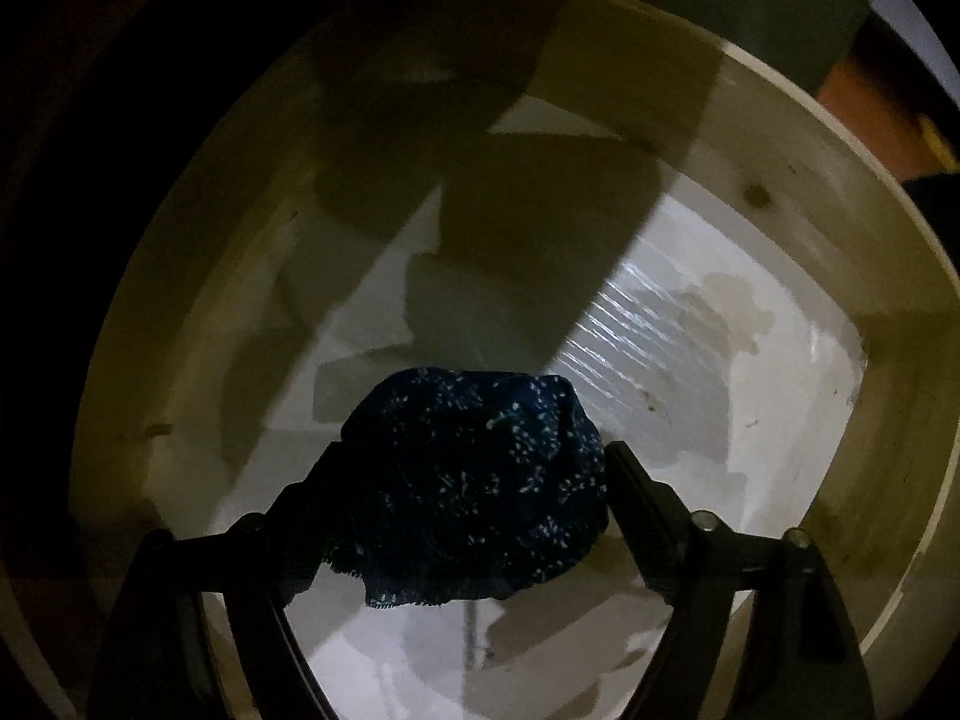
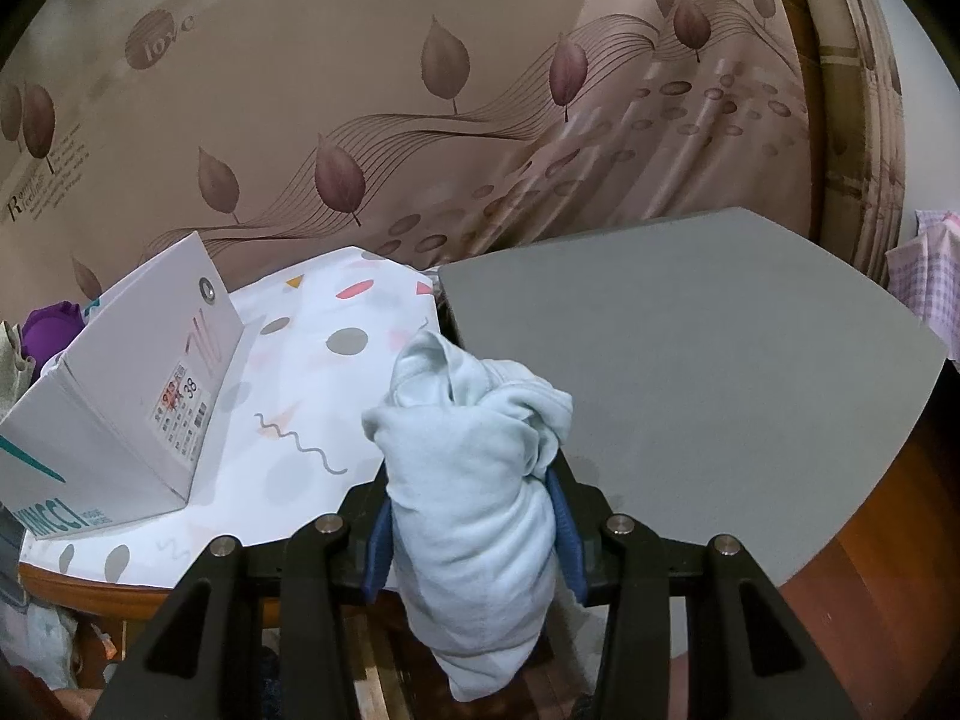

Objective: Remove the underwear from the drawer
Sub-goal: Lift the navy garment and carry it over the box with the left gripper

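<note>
Hanging steeply down over the open drawer (image 1: 798, 192), the left gripper (image 1: 474, 480) stands with its jaws spread wide around a dark blue speckled pair of underwear (image 1: 474, 480). The cloth lies bunched between the fingers, touching the left one, while a thin gap shows beside the right finger (image 1: 636, 492); nothing is pinched. The drawer's pale lined bottom shows below and ahead of the gripper, dim and crossed by broad shadows, with pale wooden walls all round. To lift this piece well, the jaws would need to close squarely on the thick middle of the bundle rather than on the loose hem hanging nearest the camera, then rise straight up so the fabric clears the drawer wall without snagging.

In the right wrist view, the right gripper (image 2: 474, 510) is clamped on a rolled light blue pair of underwear (image 2: 474, 480), its blue pads pressing both sides, the roll sticking out beyond the fingertips and drooping below them. This piece is already out of the drawer. Ahead lies a grey board (image 2: 690, 390) to the right and a patterned white sheet (image 2: 312, 360) to the left, where a white shoebox (image 2: 138, 396) stands. Beyond hangs a beige curtain (image 2: 420, 120) printed with leaves.
</note>
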A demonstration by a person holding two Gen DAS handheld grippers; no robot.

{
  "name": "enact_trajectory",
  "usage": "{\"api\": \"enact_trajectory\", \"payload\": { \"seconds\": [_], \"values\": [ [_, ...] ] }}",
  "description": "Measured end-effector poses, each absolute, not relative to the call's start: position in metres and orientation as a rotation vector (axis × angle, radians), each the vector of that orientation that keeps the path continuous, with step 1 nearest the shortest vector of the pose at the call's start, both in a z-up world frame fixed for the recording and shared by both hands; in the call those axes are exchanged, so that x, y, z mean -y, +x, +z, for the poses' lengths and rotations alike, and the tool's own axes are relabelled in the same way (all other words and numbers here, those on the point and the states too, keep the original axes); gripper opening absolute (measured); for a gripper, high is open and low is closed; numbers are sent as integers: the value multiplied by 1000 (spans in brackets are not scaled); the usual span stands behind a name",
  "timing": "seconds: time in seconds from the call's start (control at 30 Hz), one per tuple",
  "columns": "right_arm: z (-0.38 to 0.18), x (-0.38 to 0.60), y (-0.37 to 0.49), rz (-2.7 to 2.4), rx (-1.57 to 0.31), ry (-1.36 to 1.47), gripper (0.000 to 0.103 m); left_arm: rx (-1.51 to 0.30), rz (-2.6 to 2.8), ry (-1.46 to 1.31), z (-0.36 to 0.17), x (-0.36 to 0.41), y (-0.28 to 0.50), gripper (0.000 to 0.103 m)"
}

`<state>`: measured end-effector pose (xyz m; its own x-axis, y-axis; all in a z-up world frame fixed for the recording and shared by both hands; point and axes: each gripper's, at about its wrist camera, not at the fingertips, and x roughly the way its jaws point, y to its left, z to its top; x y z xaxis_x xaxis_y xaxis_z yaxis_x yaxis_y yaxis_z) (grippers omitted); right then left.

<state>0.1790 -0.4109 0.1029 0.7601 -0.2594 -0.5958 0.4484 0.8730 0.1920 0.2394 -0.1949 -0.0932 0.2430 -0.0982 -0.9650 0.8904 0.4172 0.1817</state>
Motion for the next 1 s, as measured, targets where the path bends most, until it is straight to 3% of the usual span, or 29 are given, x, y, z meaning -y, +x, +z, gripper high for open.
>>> {"api": "enact_trajectory", "payload": {
  "seconds": [0.13,0.27,0.63,1.0],
  "values": [
    [103,411,180,-387,-596,336,44,-1095,-813,891,-92,201,243,42],
    [103,411,180,-389,-595,340,44,-1092,-797,906,-85,206,239,30],
    [103,412,179,-388,-594,348,44,-1078,-827,942,-57,198,197,28],
    [100,407,177,-410,-598,311,44,-1022,-761,799,9,182,155,28]
  ]
}}
